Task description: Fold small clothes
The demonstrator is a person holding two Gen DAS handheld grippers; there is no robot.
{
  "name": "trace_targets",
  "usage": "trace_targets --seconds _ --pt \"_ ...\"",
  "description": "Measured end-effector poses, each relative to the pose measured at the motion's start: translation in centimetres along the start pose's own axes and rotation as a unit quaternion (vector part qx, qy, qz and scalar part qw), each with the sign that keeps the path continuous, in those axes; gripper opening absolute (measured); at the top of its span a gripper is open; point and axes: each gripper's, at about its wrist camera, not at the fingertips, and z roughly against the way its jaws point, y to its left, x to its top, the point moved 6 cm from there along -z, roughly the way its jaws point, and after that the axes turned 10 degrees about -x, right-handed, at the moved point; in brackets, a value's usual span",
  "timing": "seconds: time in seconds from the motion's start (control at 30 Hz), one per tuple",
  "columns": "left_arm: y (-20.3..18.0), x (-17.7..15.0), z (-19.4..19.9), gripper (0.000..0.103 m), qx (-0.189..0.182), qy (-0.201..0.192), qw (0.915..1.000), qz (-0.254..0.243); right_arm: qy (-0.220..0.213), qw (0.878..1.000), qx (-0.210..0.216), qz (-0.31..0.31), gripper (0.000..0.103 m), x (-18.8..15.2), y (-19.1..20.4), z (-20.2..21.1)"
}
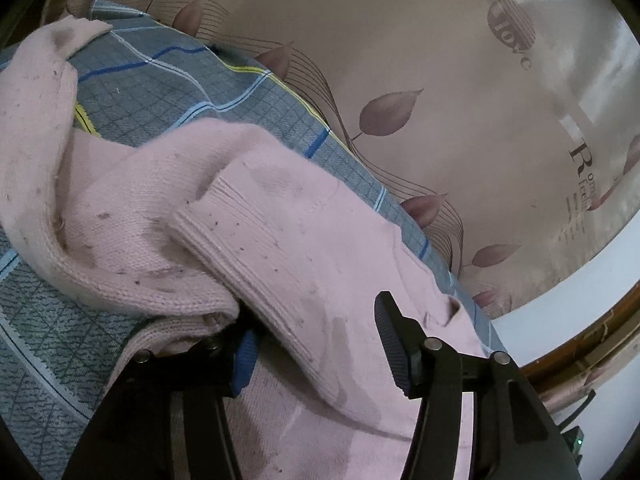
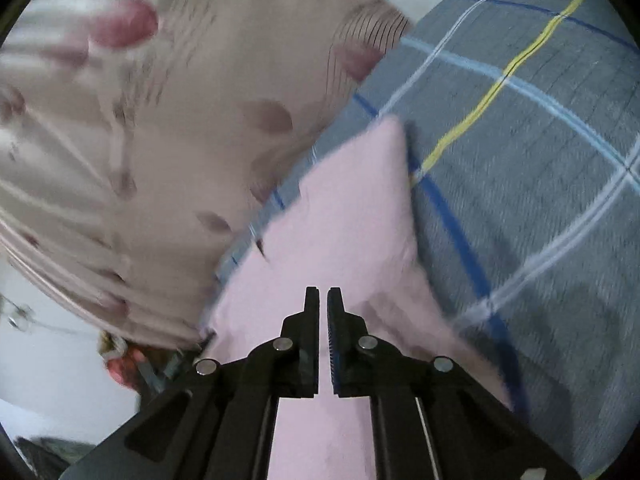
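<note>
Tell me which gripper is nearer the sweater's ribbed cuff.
Left. The left gripper has open jaws around a fold of the pink sweater just below the ribbed cuff. The right gripper sits over plain pink fabric, no cuff visible.

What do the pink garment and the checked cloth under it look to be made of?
Pink sweater: knitted yarn, likely wool or acrylic, matte and fuzzy; stitch rows, ribbed band and pilling show.
Checked cloth: thin flat woven fabric, probably cotton, matte; fine printed grid with blue, white and yellow stripes.
</note>
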Motion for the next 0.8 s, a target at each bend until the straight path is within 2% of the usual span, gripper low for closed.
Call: trace_targets --seconds 0.07,0.17,0.23,0.33,0.47,0.53,0.6,0.73,0.8 --pt "-0.1 0.0 -0.1 0.057 -0.001 0.001 1.0000 -0.002 0.028 1.000 -0.008 -0.007 0.016 -1.1 0.0 -1.1" --pt "-0.2 0.1 -0.1 0.059 -0.002 0.001 1.0000 -0.004 0.040 0.998 -0.031 -0.025 0.023 -1.3 -0.5 -2.4" --pt "-0.3 0.2 -0.2 0.060 -0.004 0.001 1.0000 -0.005 0.044 0.998 -0.017 -0.049 0.026 -1.4 -0.6 -3.0" --pt "-0.5 0.1 -0.3 0.063 -0.003 0.002 0.9999 -0.010 0.023 0.998 -0.019 -0.060 0.028 -0.7 -0.3 -3.7" --pt "-0.6 0.1 -0.3 0.065 -0.006 0.002 0.9999 -0.012 0.020 0.993 0.002 -0.119 0.031 -1.1 -1.0 -2.9" --pt "-0.6 0.1 -0.3 0.065 -0.006 0.001 0.9999 -0.010 0.004 0.993 -0.012 -0.114 0.036 -1.8 -1.7 -1.2" --pt "-0.7 0.1 -0.4 0.065 -0.005 0.000 0.9999 -0.011 0.006 0.993 -0.021 -0.112 0.034 -2.2 -2.5 -0.5" --pt "-0.7 0.1 -0.3 0.067 -0.007 0.000 0.9999 -0.012 0.008 0.993 -0.025 -0.117 0.038 -1.6 -2.1 -1.4" --pt "-0.7 0.1 -0.3 0.067 -0.007 -0.001 0.9999 -0.012 -0.007 0.993 -0.033 -0.112 0.039 -1.1 -1.4 -2.3"
